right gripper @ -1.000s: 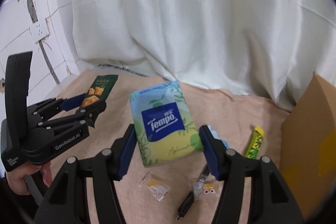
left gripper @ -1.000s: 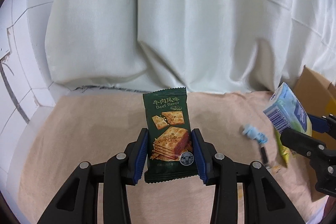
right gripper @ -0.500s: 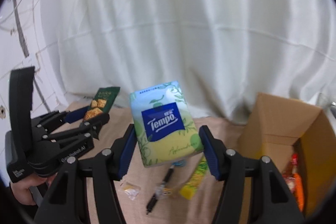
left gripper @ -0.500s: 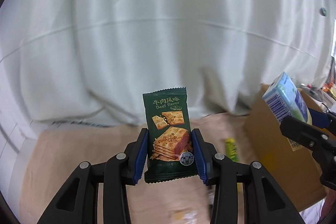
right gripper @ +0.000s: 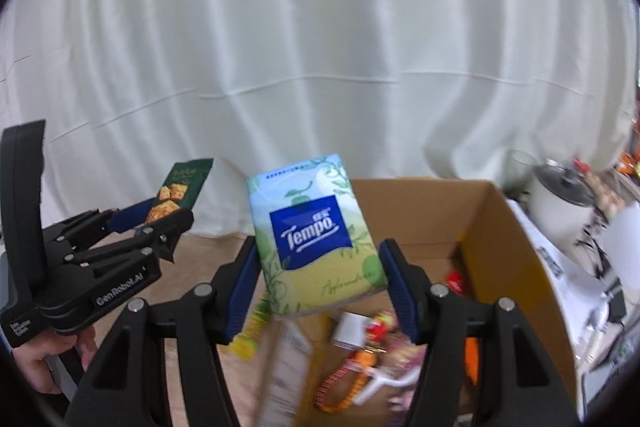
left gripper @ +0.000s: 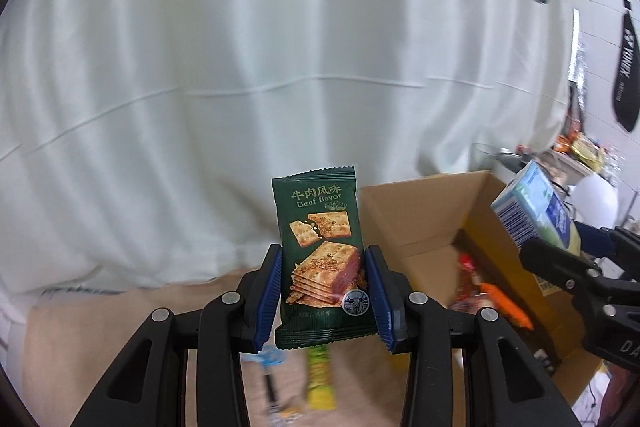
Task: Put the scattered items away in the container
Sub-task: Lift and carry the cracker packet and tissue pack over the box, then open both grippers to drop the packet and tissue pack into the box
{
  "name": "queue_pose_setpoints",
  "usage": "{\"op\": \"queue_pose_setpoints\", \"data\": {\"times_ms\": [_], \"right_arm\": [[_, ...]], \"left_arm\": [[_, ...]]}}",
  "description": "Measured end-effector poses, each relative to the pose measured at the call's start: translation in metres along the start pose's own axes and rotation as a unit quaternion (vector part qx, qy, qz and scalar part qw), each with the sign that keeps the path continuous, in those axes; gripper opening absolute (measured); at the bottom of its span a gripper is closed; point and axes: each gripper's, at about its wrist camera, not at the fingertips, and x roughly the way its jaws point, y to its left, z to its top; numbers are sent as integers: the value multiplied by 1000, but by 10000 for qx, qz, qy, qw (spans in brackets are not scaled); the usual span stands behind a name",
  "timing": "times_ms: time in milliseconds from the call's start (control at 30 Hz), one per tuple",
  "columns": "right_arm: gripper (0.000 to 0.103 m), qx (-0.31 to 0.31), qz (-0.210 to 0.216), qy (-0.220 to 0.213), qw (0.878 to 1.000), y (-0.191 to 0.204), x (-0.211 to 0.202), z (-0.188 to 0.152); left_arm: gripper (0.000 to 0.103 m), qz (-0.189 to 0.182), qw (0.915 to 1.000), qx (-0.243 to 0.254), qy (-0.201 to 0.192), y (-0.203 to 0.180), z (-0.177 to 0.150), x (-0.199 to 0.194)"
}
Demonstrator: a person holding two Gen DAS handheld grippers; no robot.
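Note:
My left gripper (left gripper: 323, 297) is shut on a dark green beef-flavour cracker packet (left gripper: 320, 259), held upright above the beige table. My right gripper (right gripper: 318, 287) is shut on a Tempo tissue pack (right gripper: 312, 239), held over the near edge of an open cardboard box (right gripper: 504, 227). The box (left gripper: 420, 223) holds several small items and snacks. In the right wrist view the left gripper (right gripper: 160, 223) with the cracker packet (right gripper: 182, 187) is at the left. In the left wrist view the right gripper (left gripper: 576, 259) with the tissue pack (left gripper: 536, 211) is at the right.
A yellow-green sachet (left gripper: 320, 375), a black pen (left gripper: 270, 387) and a small blue item (left gripper: 264, 355) lie on the table below my left gripper. A white curtain (left gripper: 280, 67) hangs behind. A white rice cooker (right gripper: 560, 203) stands right of the box.
Both grippers have swung right with their loads. The box has moved from the right edge into the middle, and its inside now shows beneath my right gripper.

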Motion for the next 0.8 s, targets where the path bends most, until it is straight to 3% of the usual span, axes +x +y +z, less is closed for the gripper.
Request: {"op": "queue_pose_setpoints", "data": {"times_ms": [400, 800], "right_arm": [[64, 578, -616, 397, 9956, -82, -7, -27], [65, 904, -742, 858, 9894, -120, 0, -53]], "left_arm": [[42, -656, 9963, 476, 271, -90, 4, 28], [42, -742, 9941, 565, 562, -120, -9, 57]]}}
